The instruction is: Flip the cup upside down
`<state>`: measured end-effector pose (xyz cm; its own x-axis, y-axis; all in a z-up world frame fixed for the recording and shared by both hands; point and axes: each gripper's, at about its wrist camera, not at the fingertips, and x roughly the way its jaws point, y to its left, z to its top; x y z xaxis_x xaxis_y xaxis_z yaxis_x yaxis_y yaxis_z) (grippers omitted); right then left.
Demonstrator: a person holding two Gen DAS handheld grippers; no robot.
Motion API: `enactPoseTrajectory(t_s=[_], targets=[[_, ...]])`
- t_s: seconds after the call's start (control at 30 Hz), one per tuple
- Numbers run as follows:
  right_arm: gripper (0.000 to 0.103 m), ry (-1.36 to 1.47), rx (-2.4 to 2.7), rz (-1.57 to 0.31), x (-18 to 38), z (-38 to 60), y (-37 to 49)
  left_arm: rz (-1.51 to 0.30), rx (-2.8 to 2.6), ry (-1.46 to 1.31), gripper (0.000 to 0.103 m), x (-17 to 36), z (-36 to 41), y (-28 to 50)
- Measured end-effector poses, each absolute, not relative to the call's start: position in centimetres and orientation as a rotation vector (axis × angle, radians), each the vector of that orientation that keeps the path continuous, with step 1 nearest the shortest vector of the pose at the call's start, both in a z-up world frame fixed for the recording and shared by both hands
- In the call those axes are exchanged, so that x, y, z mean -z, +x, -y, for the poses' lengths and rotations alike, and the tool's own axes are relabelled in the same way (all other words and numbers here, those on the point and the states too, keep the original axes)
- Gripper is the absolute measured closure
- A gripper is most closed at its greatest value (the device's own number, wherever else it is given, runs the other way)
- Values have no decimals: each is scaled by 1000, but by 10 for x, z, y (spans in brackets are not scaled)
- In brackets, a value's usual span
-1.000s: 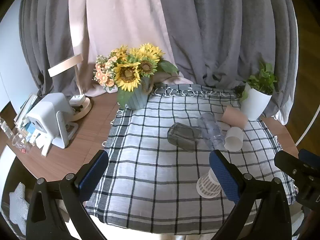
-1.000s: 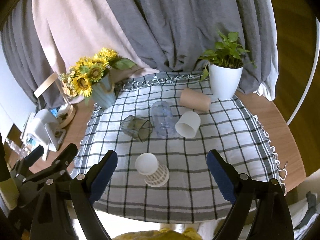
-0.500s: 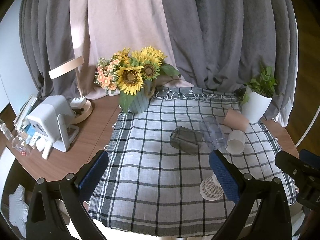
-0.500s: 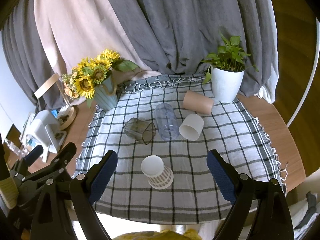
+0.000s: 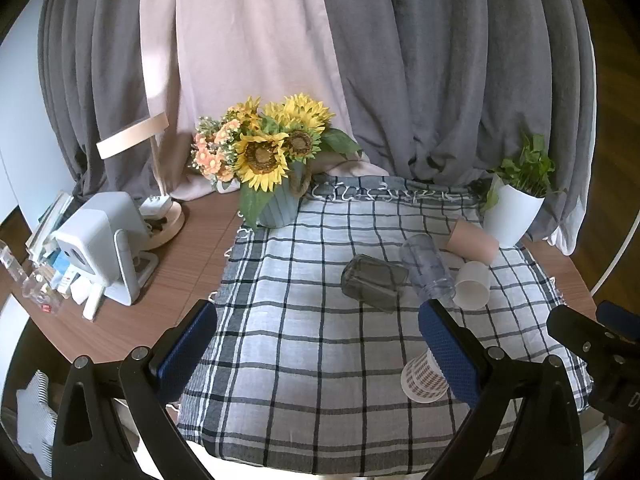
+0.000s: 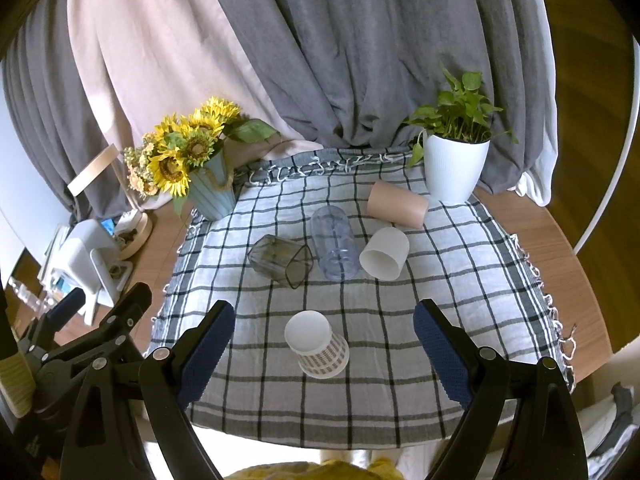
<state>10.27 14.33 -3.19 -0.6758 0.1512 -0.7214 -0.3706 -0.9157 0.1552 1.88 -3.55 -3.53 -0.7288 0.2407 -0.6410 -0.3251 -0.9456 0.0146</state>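
A white checked paper cup (image 6: 318, 345) stands upside down on the checked cloth (image 6: 460, 288), near its front; it also shows in the left wrist view (image 5: 422, 376), partly behind my left gripper's right finger. Behind it several cups lie on their sides: a smoky square glass (image 6: 280, 261), a clear tumbler (image 6: 334, 242), a white cup (image 6: 384, 254) and a tan cup (image 6: 397, 204). My right gripper (image 6: 324, 356) is open and empty, above the cloth's front edge, with the checked cup between its fingers in view. My left gripper (image 5: 316, 348) is open and empty.
A blue vase of sunflowers (image 6: 192, 164) stands at the cloth's back left, a white potted plant (image 6: 456, 168) at the back right. A white device (image 5: 100, 248), a lamp base and small clutter sit on the wooden table (image 5: 192, 264) to the left. Curtains hang behind.
Both grippers have drawn back and risen a little, so the cloth and cups sit lower in view. Cups have not moved. Both grippers stay open.
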Motion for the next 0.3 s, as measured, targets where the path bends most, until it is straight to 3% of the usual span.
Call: enactPoseTrajectory(t_s=[0.3], targets=[[12,-1086,-2601,-419,32,-142,102,-182,-2660,-948,0,34,33,15]])
